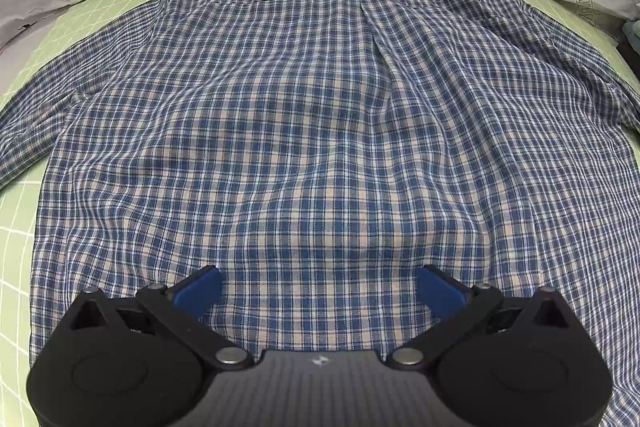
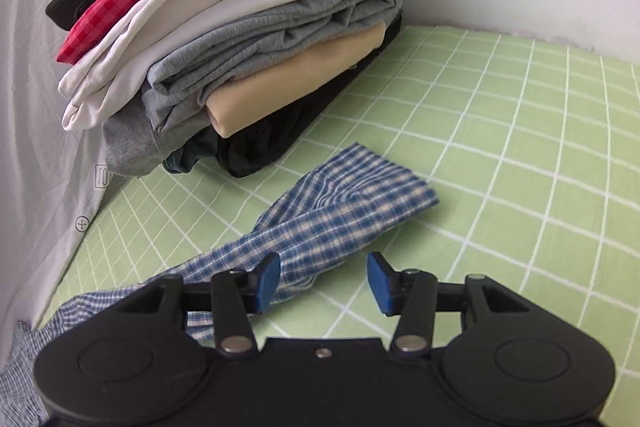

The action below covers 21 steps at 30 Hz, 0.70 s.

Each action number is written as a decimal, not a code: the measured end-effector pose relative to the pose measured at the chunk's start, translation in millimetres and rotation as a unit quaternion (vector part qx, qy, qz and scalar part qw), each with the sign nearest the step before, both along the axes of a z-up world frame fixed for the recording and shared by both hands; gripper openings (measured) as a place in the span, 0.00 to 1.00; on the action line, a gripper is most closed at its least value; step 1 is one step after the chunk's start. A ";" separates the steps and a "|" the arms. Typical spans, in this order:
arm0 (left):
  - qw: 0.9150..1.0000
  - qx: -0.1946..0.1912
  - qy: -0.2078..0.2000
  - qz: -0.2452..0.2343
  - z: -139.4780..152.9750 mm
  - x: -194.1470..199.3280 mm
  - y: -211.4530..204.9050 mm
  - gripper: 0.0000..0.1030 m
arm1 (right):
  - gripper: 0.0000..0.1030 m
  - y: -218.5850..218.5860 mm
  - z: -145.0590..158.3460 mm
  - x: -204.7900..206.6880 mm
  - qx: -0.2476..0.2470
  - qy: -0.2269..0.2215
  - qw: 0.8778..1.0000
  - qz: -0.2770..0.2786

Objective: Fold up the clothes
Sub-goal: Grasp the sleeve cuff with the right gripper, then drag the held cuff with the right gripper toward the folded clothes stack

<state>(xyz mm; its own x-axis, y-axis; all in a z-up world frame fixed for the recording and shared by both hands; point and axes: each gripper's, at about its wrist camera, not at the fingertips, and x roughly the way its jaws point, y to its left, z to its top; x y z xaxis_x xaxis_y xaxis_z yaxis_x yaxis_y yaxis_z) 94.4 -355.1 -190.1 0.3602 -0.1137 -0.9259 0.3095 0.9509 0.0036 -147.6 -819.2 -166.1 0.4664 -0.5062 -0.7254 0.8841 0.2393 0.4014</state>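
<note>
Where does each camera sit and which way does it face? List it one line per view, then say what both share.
Left wrist: on the left gripper, looking forward over the back of the spread blue plaid shirt toward its collar; blue jaws wide open.
Right wrist: on the right gripper, looking at the shirt's sleeve and a stack of folded clothes; jaws open.
Shared: the same shirt and the green grid mat.

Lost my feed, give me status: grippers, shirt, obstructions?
Left gripper open over plaid shirt, spread flat. Right gripper open at its sleeve. Folded stack behind the sleeve, apart from it.
</note>
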 end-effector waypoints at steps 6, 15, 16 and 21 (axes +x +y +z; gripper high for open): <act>1.000 -0.001 -0.001 0.000 -0.5 0.2 1.1 1.00 | 0.38 -5.3 -6.4 9.8 0.029 -0.046 0.998 -0.013; 1.000 -0.001 -0.003 -0.002 -0.9 0.3 0.9 1.00 | 0.01 -21.3 14.9 16.2 -0.002 -0.095 0.995 -0.028; 1.000 -0.001 -0.004 -0.002 -1.0 0.3 1.1 1.00 | 0.01 -25.6 20.5 18.7 -0.009 -0.101 0.994 -0.028; 1.000 -0.001 -0.004 -0.004 -1.0 0.3 0.5 1.00 | 0.01 -39.6 15.3 41.1 -0.014 -0.072 0.997 -0.003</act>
